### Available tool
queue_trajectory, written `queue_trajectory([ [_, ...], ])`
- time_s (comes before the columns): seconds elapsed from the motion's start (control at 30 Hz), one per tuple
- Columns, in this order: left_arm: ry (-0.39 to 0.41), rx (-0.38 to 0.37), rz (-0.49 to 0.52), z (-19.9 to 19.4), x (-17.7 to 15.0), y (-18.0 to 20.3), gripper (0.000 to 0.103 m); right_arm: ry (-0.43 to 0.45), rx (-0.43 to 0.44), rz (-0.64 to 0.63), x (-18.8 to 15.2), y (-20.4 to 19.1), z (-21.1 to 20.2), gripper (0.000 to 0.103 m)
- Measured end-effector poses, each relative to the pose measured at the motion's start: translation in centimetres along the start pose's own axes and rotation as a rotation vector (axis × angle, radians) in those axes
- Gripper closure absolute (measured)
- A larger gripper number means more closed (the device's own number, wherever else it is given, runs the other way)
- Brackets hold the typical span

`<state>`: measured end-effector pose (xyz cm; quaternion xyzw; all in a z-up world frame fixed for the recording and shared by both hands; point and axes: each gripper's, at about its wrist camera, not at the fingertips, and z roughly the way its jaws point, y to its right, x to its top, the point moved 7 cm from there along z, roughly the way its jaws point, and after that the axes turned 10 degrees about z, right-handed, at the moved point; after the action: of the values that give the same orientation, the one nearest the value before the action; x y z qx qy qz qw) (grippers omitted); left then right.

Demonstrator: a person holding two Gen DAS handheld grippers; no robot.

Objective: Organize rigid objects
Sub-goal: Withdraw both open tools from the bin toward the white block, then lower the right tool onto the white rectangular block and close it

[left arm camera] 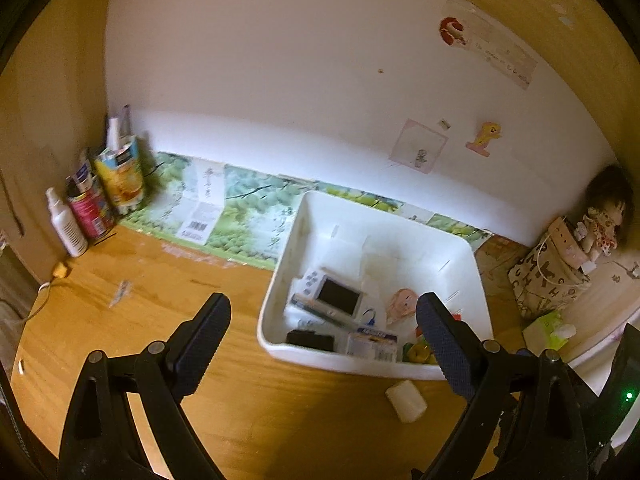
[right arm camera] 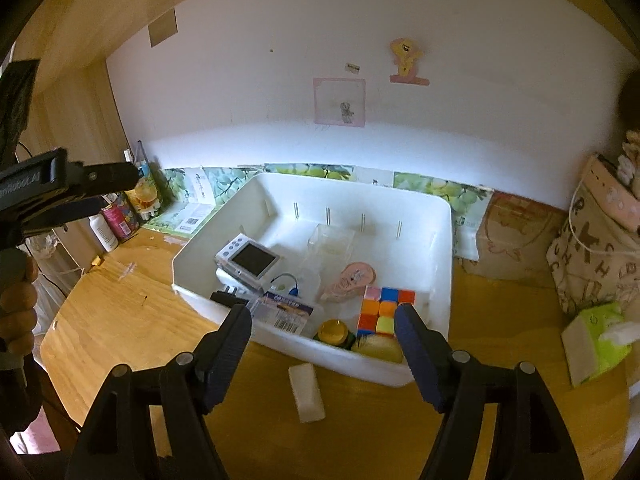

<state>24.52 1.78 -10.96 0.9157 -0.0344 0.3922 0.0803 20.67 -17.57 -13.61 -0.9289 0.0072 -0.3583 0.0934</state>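
Two grippers hang over the wooden worktop (right arm camera: 132,320), and both are wide open with nothing in them. The left gripper (left arm camera: 324,336) points down at the near left side of the white bin (left arm camera: 478,280). The right gripper (right arm camera: 323,334) points down at the bin's near wall. Inside the bin lie a small white camera (right arm camera: 248,260), a colour cube (right arm camera: 384,308), a pink toy (right arm camera: 352,278) and a yellow lid (right arm camera: 334,330). A white block (right arm camera: 307,392) lies on the worktop just in front of the bin.
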Motion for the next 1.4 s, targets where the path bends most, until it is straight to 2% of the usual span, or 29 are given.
queue_trajectory([
  [0.33, -0.052, 0.032, 0.029, -1.5, -4.1, -1.8, 0.008, -0.079, 0.005, 0.128, -4.5, -0.1, 0.8, 0.028],
  [0.53, -0.11, 0.023, 0.039, -1.8, -6.5, -2.1, 0.008, -0.168, -0.016, 0.204, -7.1, -0.2, 2.5, 0.028],
  [0.93, -0.201, 0.052, 0.09, -1.7, -8.8, -1.7, 0.008, -0.285, -0.002, 0.371, -10.1, 0.7, 6.3, 0.028],
  [1.13, -0.245, 0.089, 0.11, -1.3, -9.5, -2.1, 0.008, -0.284, -0.037, 0.371, -10.5, 1.5, 7.9, 0.028],
  [1.27, -0.272, 0.101, 0.113, -1.0, -10.0, -2.0, 0.008, -0.28, -0.064, 0.323, -10.5, 1.8, 8.8, 0.028],
  [1.4, -0.29, 0.101, 0.106, -0.8, -10.5, -2.0, 0.008, -0.281, -0.071, 0.289, -10.5, 1.9, 9.4, 0.033],
])
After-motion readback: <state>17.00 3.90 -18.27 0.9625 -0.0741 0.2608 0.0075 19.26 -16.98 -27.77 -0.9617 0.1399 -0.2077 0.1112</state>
